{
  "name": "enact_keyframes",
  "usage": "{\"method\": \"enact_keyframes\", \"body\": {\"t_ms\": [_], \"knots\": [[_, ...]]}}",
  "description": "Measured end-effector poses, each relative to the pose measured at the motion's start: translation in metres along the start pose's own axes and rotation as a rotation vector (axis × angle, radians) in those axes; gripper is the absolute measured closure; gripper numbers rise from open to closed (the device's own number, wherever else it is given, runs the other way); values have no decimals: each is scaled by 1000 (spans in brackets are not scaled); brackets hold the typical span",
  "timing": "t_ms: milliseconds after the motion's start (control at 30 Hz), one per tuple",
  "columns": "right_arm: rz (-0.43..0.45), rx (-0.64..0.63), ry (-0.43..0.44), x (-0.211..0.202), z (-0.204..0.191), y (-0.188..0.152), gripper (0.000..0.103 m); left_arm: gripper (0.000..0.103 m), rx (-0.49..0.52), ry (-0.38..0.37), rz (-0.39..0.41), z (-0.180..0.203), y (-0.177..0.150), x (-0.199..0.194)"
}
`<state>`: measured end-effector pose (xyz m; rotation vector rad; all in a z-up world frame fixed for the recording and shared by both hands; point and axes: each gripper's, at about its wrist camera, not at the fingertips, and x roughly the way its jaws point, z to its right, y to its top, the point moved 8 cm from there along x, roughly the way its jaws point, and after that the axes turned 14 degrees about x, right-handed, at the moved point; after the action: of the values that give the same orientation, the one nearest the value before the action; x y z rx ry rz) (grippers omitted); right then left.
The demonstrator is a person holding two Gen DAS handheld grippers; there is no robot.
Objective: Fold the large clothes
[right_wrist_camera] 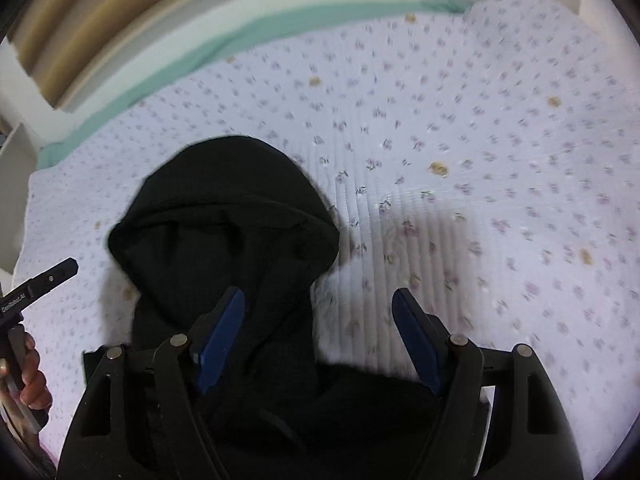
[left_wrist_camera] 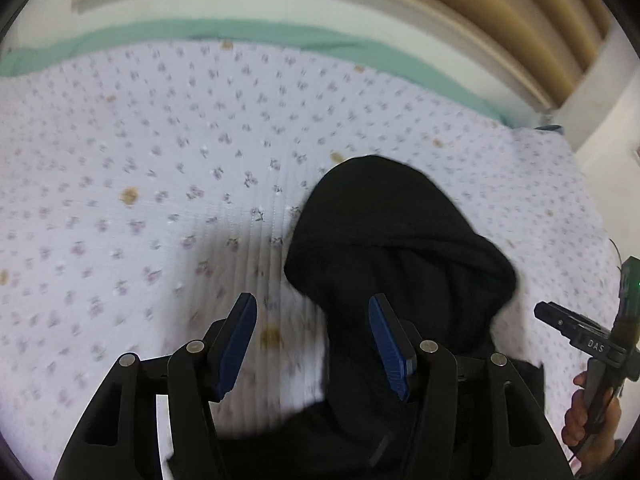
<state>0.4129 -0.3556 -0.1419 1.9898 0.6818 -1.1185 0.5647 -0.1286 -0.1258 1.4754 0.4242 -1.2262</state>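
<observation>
On the floral quilted bedspread (left_wrist_camera: 160, 168) lies one black hooded garment (left_wrist_camera: 392, 240), its hood pointing away from both cameras and its body running back beneath the grippers, largely out of view. Left gripper (left_wrist_camera: 314, 344): jaws spread wide, holding nothing, the right-hand finger over black cloth and the left-hand one over bare bedspread. Right gripper (right_wrist_camera: 318, 340): likewise wide and empty, mirrored, with its left-hand finger over the garment (right_wrist_camera: 224, 232). Whether any pad touches fabric cannot be told. Judged progress: early; the hood is still extended and no fold is visible in what the frames show, so most of the folding appears to remain. Count: one garment, two grippers, four blue finger pads (right_wrist_camera: 218, 340), one bedspread (right_wrist_camera: 480, 140), and a green sheet (left_wrist_camera: 240, 30) along its far edge.
</observation>
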Motion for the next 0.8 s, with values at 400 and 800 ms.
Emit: {"method": "enact_keyframes", "body": {"t_ms": [400,800], "knots": [[82,-5,39,30,2,29,97,94,-142,-79,24,-29,15,62],[-107,150,114,88,49,-5,85,88,-34,-91,-124,-29,-23,99]]}}
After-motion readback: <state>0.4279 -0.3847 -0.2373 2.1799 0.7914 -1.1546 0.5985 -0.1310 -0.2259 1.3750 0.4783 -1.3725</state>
